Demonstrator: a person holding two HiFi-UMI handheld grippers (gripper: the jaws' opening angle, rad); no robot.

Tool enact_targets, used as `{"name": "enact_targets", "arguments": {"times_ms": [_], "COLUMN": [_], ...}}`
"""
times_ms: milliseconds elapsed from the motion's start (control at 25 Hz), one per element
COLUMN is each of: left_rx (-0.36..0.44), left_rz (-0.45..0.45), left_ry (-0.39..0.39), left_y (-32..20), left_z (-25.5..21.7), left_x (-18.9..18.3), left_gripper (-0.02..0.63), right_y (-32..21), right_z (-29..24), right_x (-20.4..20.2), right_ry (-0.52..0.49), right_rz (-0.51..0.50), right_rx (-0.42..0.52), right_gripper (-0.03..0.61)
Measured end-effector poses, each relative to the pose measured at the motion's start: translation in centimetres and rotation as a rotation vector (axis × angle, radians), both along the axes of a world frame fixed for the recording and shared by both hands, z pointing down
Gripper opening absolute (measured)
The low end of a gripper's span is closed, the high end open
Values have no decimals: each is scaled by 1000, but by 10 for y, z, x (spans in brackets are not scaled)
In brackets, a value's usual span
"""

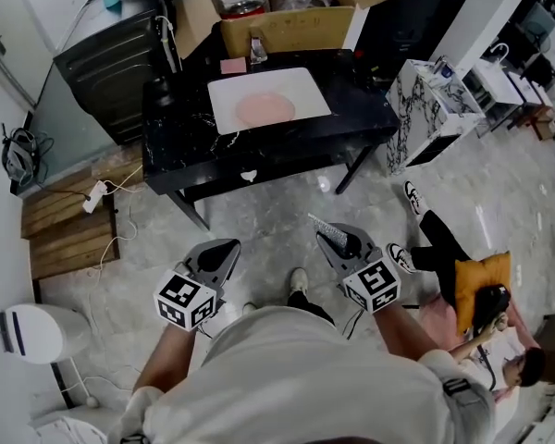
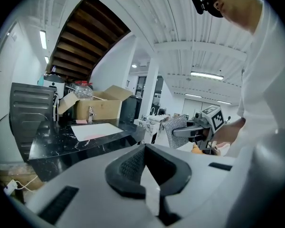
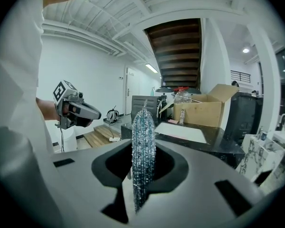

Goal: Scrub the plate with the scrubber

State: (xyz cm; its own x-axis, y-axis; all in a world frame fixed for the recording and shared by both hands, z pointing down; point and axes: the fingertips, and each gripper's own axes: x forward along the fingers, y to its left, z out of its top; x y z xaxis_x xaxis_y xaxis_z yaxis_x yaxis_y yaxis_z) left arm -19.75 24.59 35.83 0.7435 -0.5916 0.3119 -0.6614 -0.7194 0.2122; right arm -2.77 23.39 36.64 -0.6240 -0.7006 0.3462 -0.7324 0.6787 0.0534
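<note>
- The plate (image 1: 265, 109), pink and round, was spotted lying flat on a white mat (image 1: 301, 86) on the black table (image 1: 185, 160), toward the table's far edge, right in front of a cardboard box (image 1: 287, 26).
- Nothing was touching it, and it was left well apart from both tools.
- The scrubber (image 1: 326, 228), a silvery mesh pad, was clamped edge-on in the right gripper (image 1: 336, 240), held out over the floor short of the table's near edge, with its long axis aimed forward at the table.
- From the scrubber, the plate was found straight ahead across the table's near edge and a touch to the left.
- The left gripper (image 1: 224, 252) was pinched together with nothing in it, also kept short of the table's near edge.
- Both grippers were held about level, so the right one would probably be picked as the working hand anyway. The gap to the table would likely have to be closed first, then the scrubber's broad face turned down onto the plate.
</note>
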Motion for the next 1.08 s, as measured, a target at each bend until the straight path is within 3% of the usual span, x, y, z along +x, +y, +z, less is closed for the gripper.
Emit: {"name": "enact_targets", "arguments": {"times_ms": [1080], "left_rx": [0], "left_rz": [14], "left_ry": [36], "left_y": [90], "left_z": [19], "left_x": [-58], "left_gripper": [-5], "right_y": [109], "right_z": [4], "right_x": [-59], "right_ry": [38], "right_rz": [-11], "right_rx": [21], "right_gripper": [78]}}
